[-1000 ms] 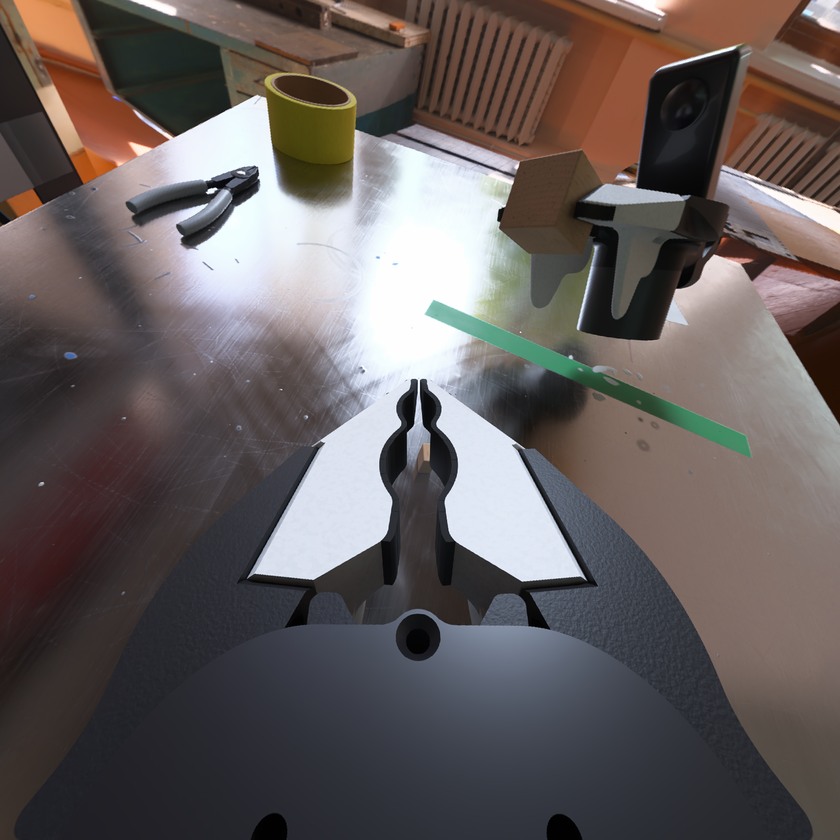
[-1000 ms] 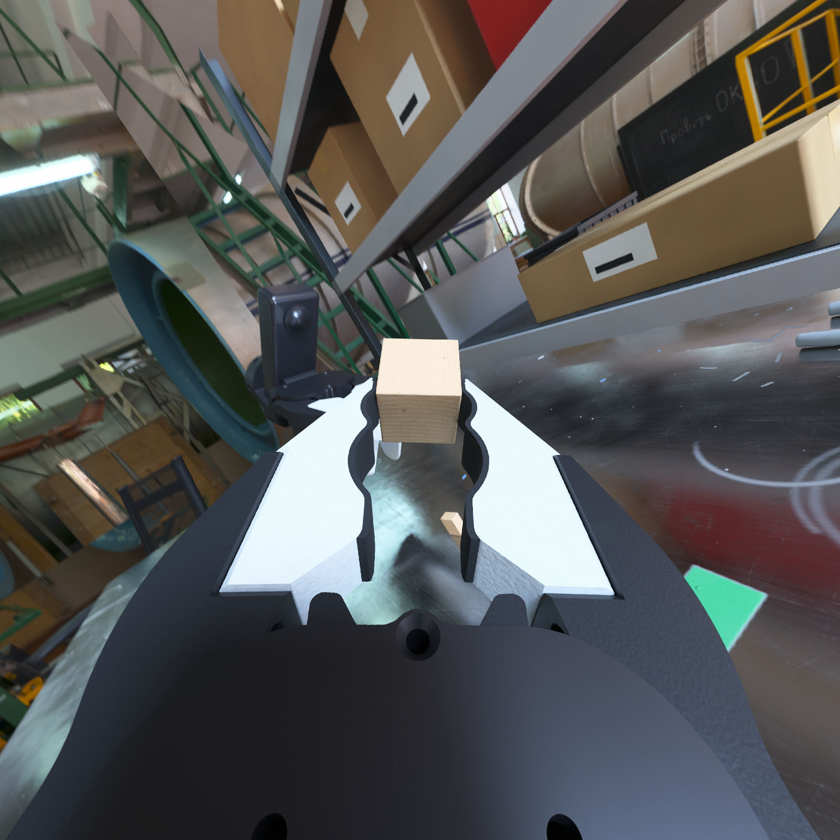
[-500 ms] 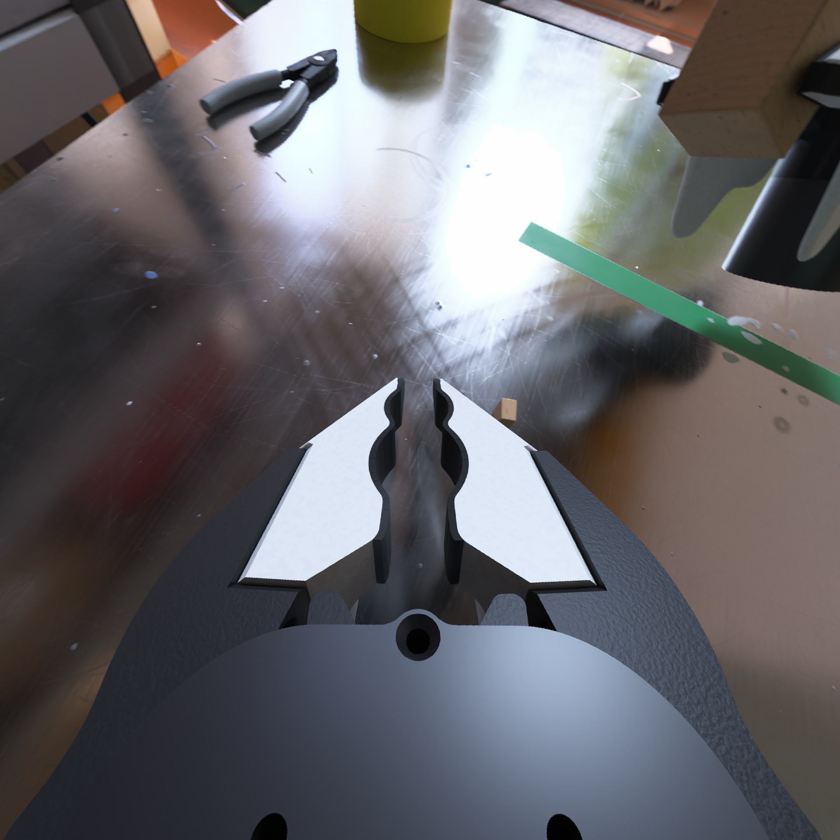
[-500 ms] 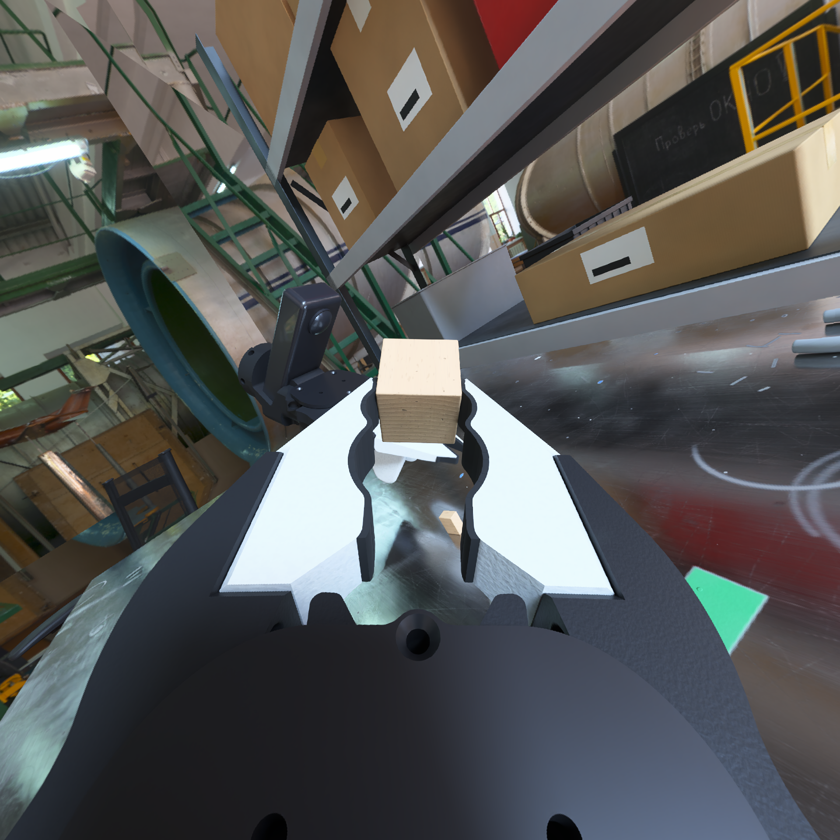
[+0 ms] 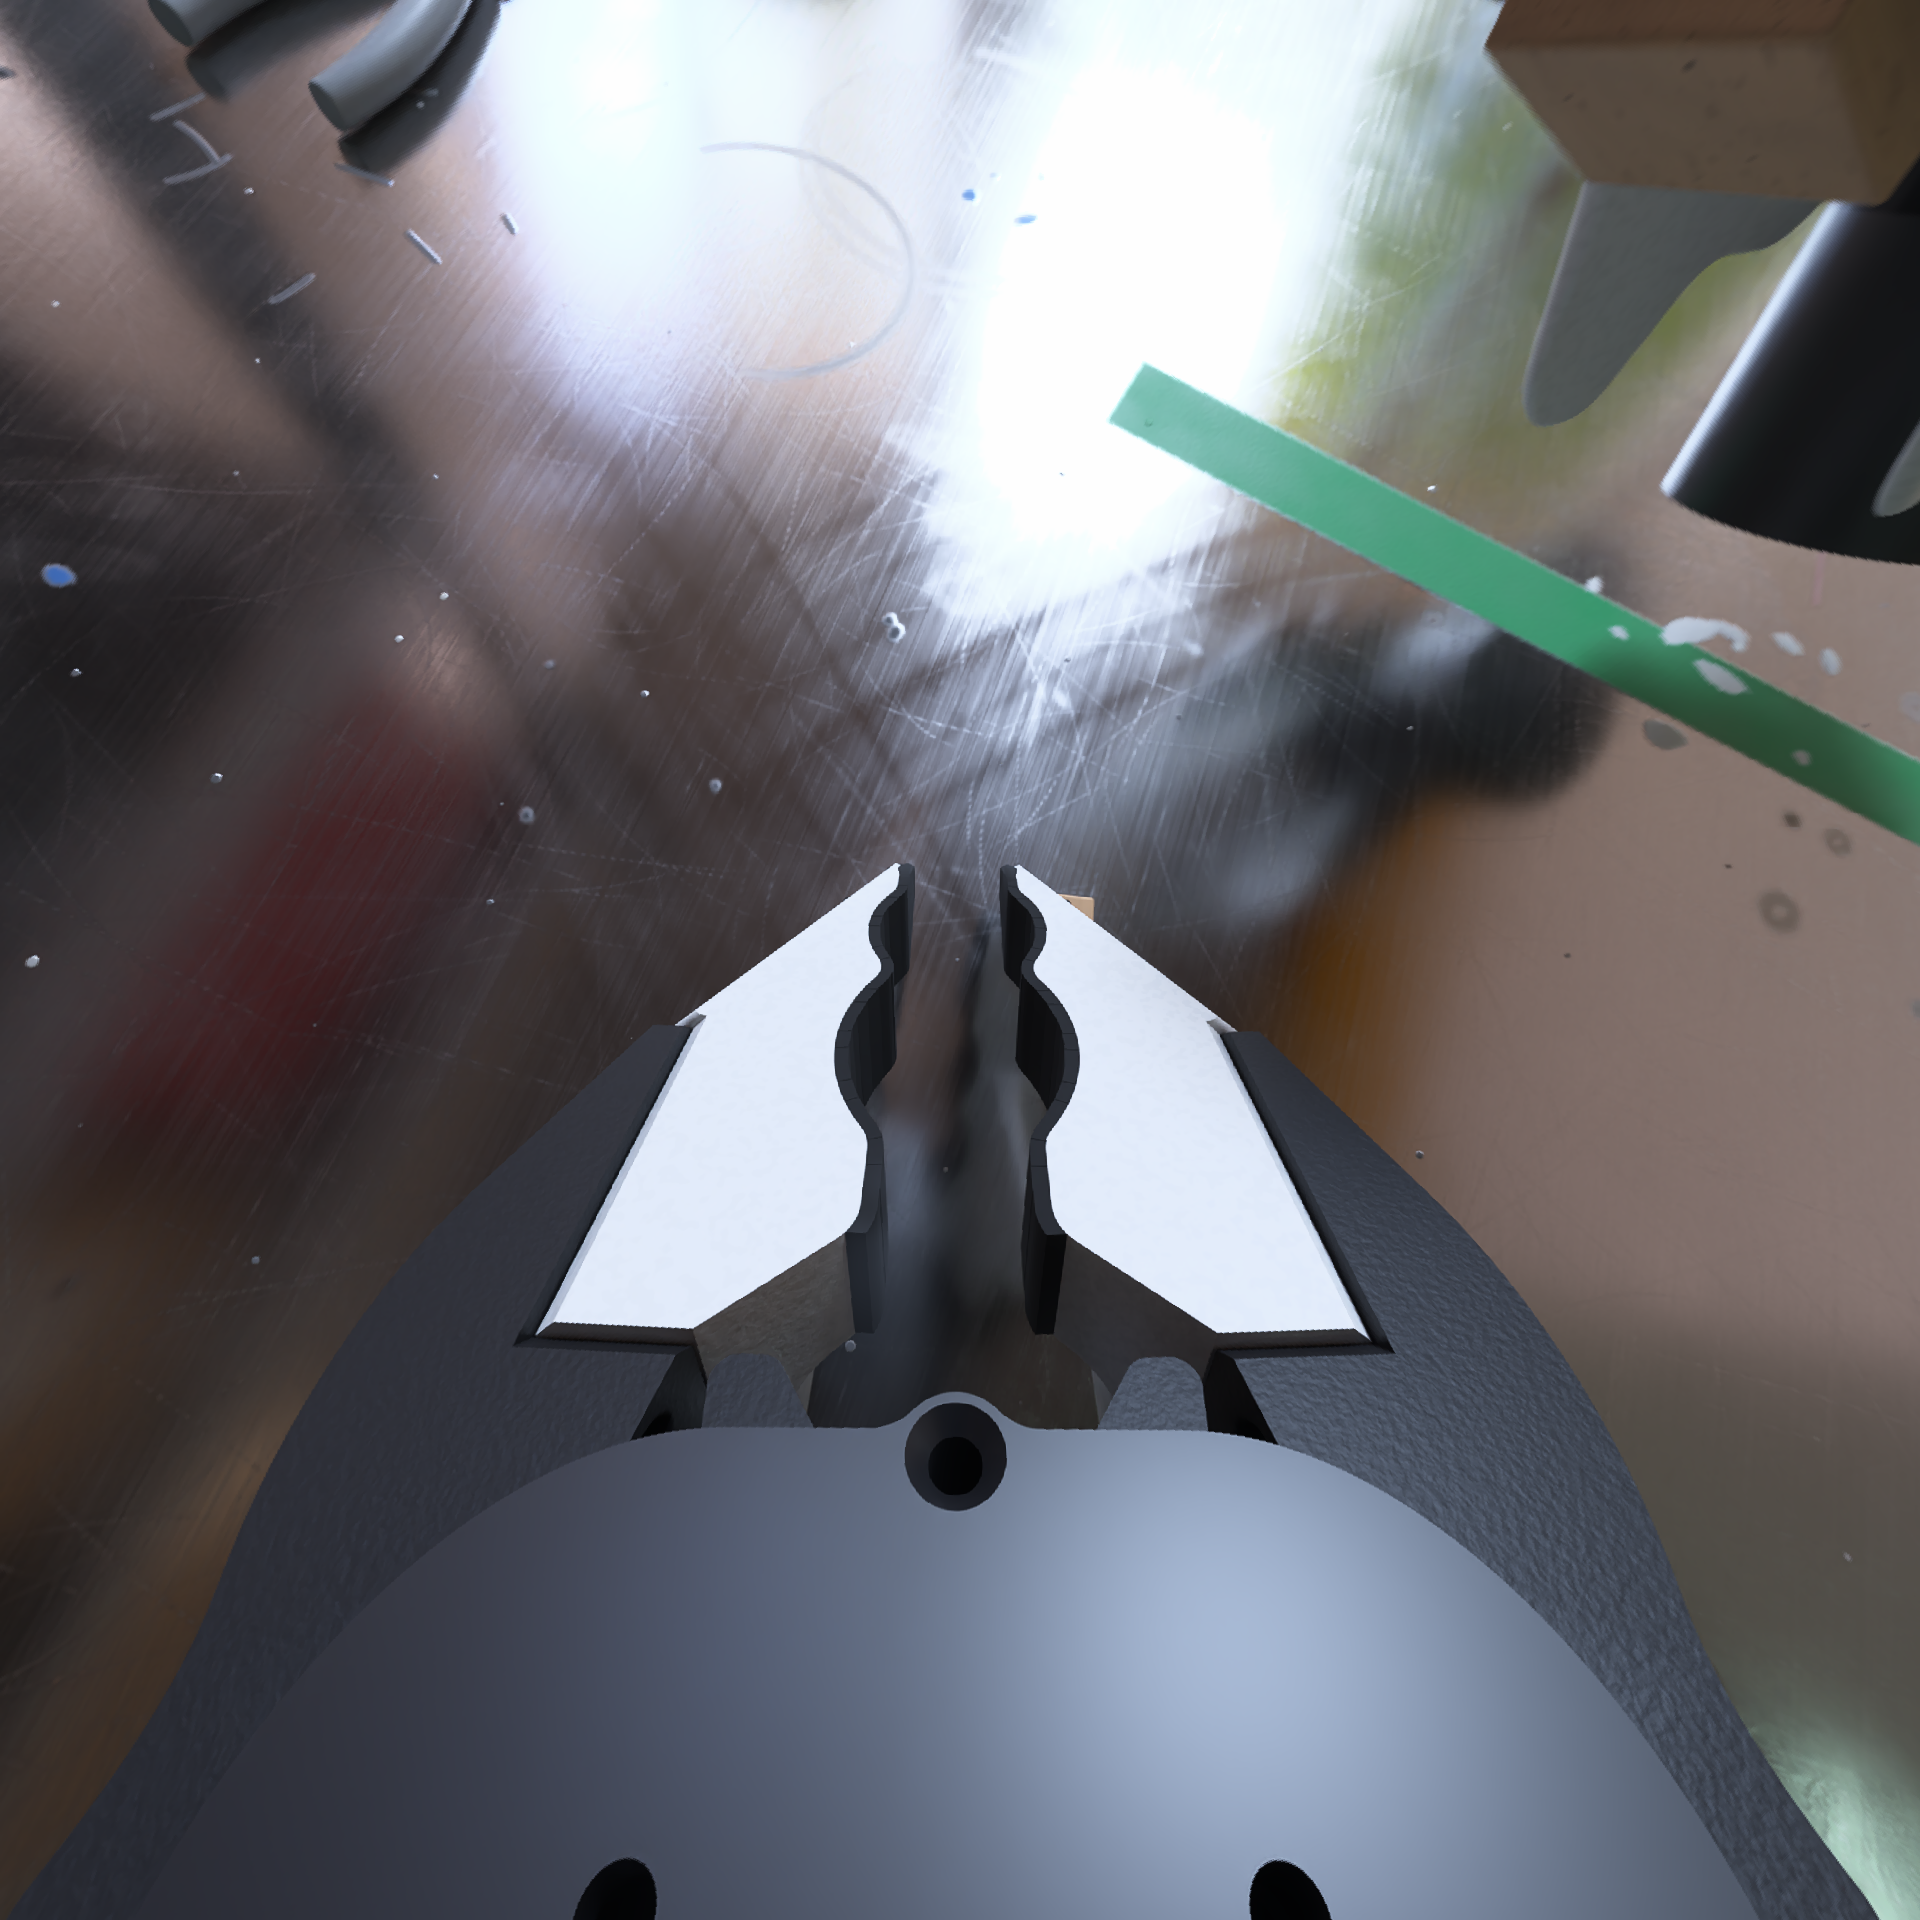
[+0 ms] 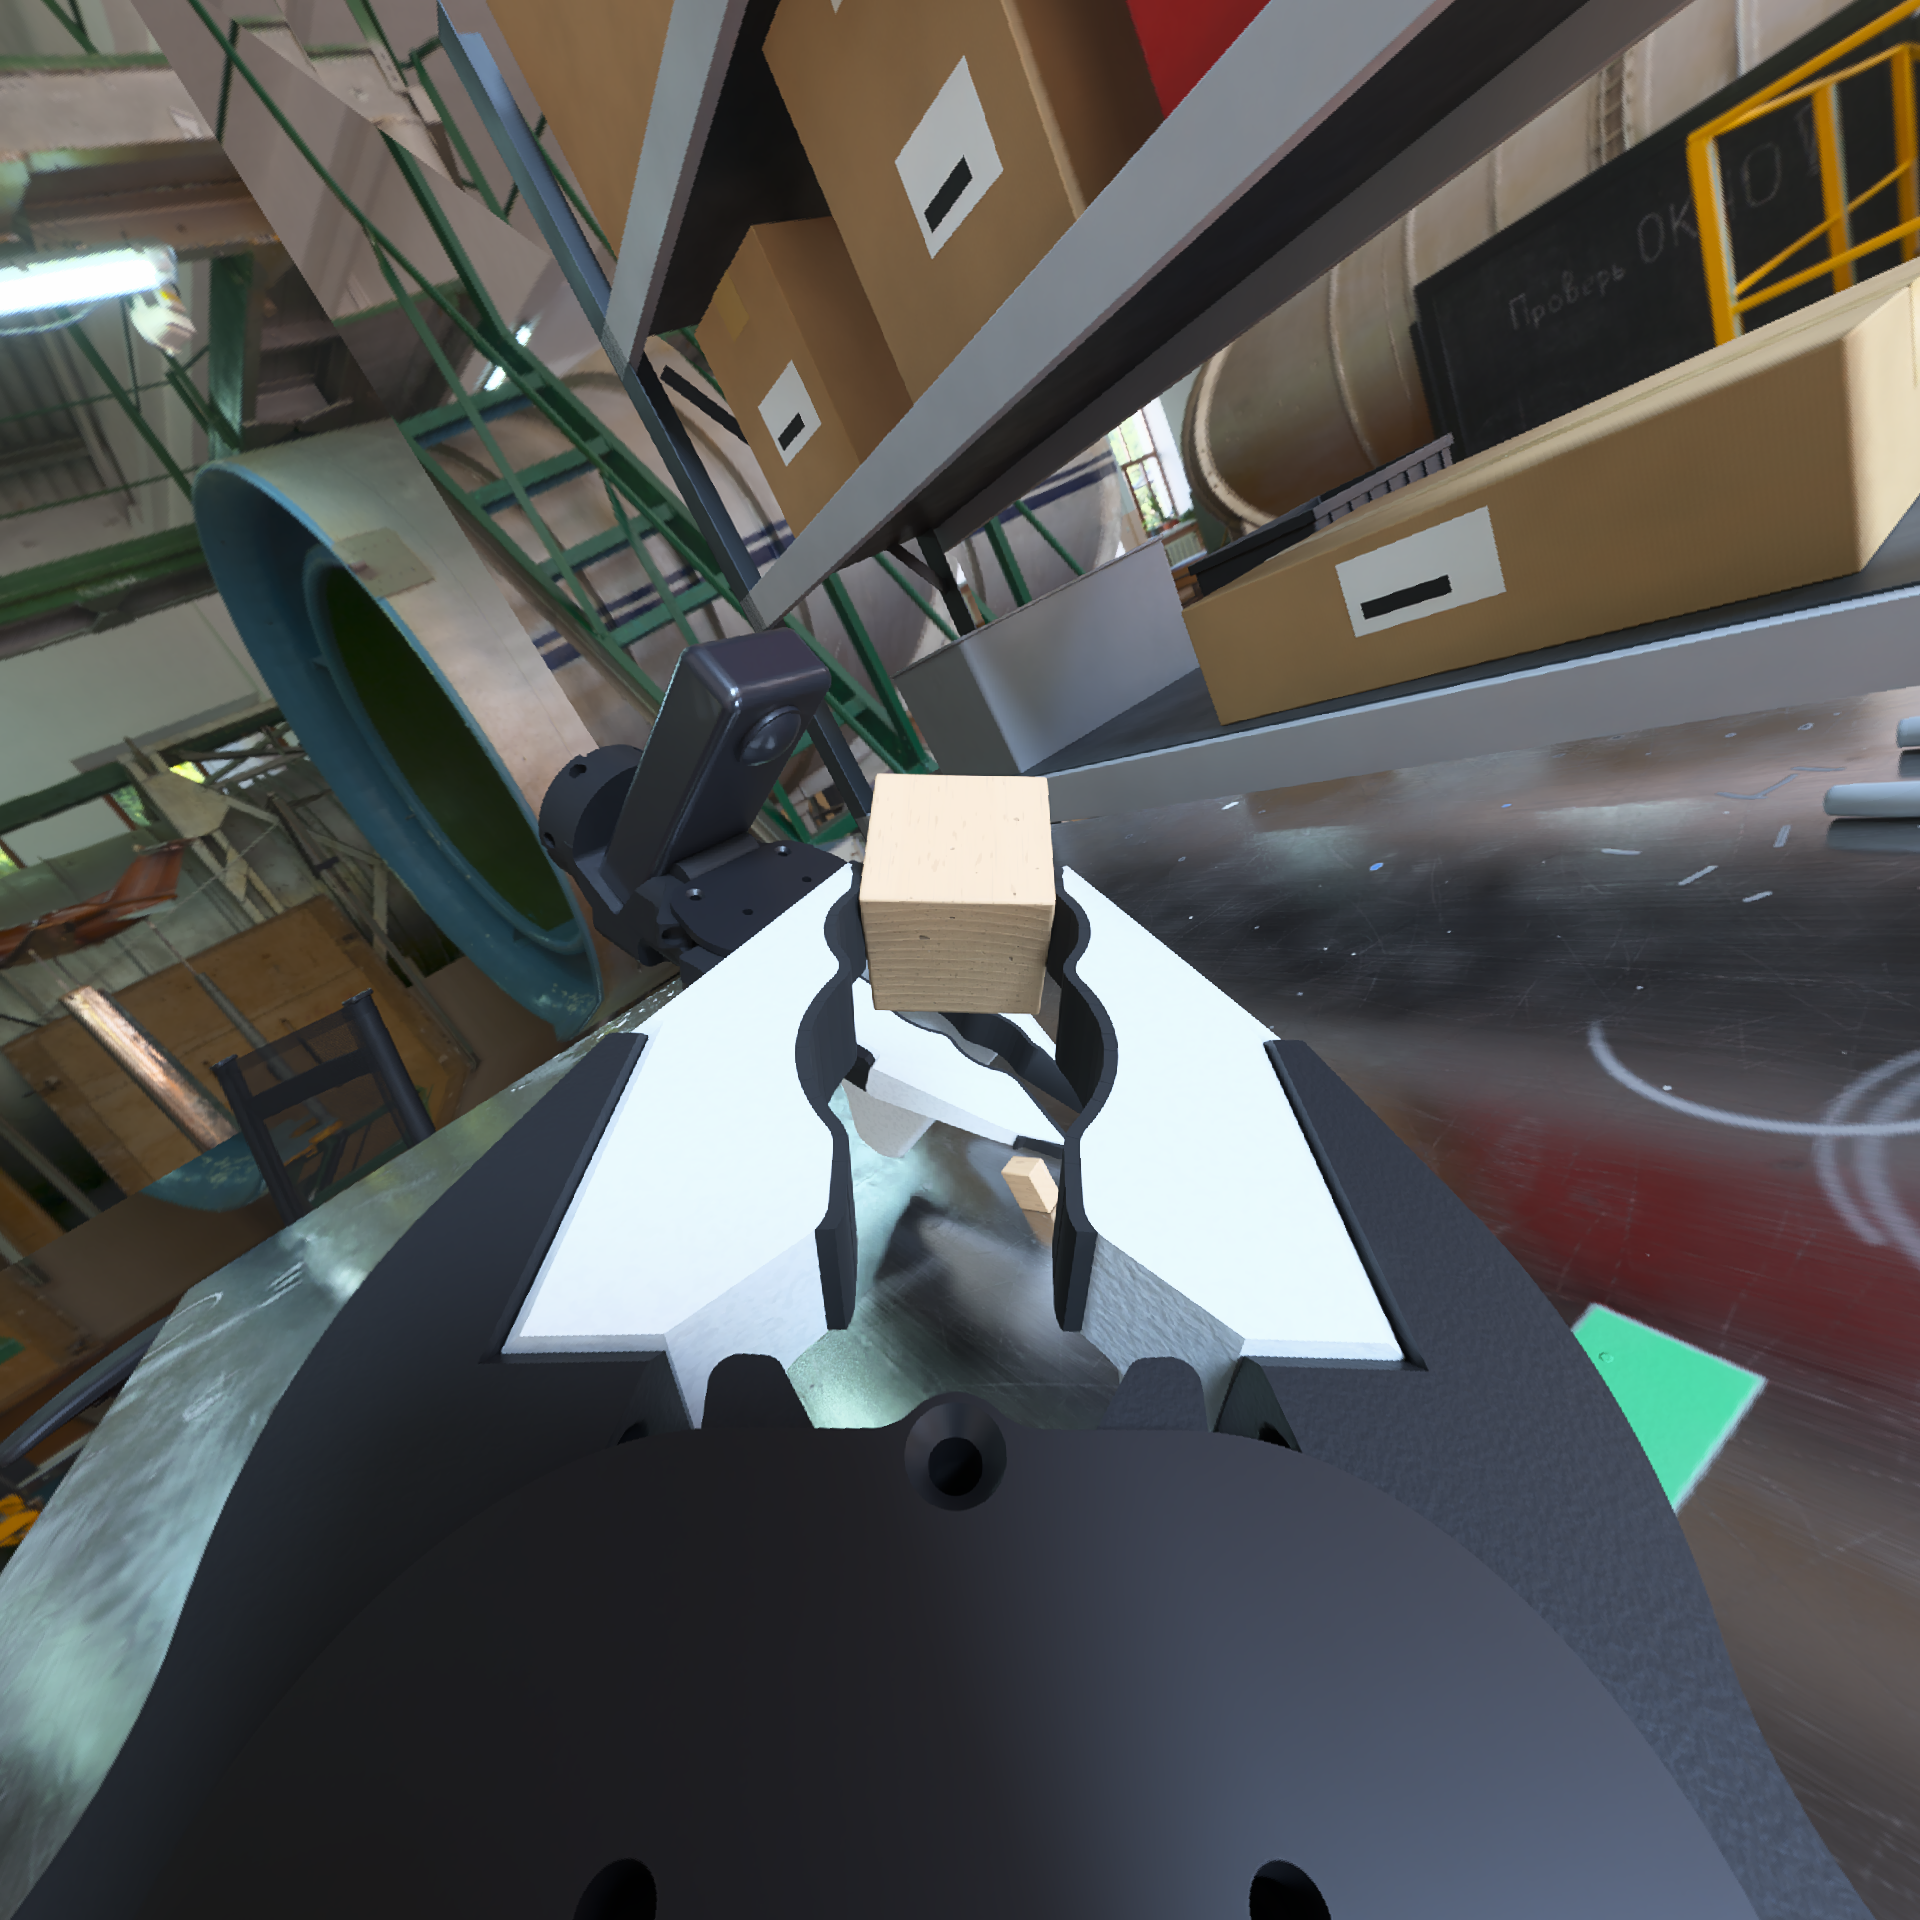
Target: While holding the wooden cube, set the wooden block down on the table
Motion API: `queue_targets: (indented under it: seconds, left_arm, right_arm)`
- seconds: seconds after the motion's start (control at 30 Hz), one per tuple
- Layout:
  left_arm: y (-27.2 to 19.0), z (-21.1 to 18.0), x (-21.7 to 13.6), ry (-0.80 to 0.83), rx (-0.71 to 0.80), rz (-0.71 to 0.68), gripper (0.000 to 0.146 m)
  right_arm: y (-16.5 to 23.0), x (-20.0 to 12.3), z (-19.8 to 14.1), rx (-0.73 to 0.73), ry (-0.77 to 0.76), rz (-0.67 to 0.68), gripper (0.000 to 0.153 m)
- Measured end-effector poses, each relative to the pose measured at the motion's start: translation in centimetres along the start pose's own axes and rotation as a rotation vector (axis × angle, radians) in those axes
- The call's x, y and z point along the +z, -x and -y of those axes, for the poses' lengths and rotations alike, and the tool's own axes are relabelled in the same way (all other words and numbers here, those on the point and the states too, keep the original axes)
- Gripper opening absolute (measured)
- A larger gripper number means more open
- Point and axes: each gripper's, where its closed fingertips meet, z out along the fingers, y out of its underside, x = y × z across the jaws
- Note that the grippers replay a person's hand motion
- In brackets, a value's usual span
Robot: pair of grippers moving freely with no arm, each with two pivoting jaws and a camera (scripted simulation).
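My left gripper (image 5: 956,878) is open by a narrow gap and holds nothing, pointing down close over the metal table (image 5: 468,675). The small wooden block (image 5: 1078,904) lies on the table, peeking out just right of my right fingertip. My right gripper (image 6: 956,935) is shut on the wooden cube (image 6: 956,883) and holds it in the air. In the right wrist view the small block (image 6: 1029,1184) shows on the table below the cube, next to the left gripper's fingers (image 6: 904,1101). The cube (image 5: 1704,94) also shows at the top right of the left wrist view.
A green tape strip (image 5: 1455,561) lies across the table to the right. Grey plier handles (image 5: 353,73) lie at the far left. In the right wrist view the table's edge (image 6: 312,1247) runs along the left, and shelves with cardboard boxes (image 6: 1558,561) stand behind.
My left gripper has opened wider and dropped closer to the table. The small block, first seen through the finger gap, now lies right of the fingertip. The right gripper still holds the cube.
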Motion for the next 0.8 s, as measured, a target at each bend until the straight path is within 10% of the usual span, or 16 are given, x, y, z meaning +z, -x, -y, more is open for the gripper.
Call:
queue_targets:
  seconds: [0.8]
  left_arm:
    - [0.84,-0.31,0.06,0.019,0.005,0.069,0.016]
  right_arm:
    - [0.11,-0.01,0.04,0.004,-0.001,0.001,0.034]
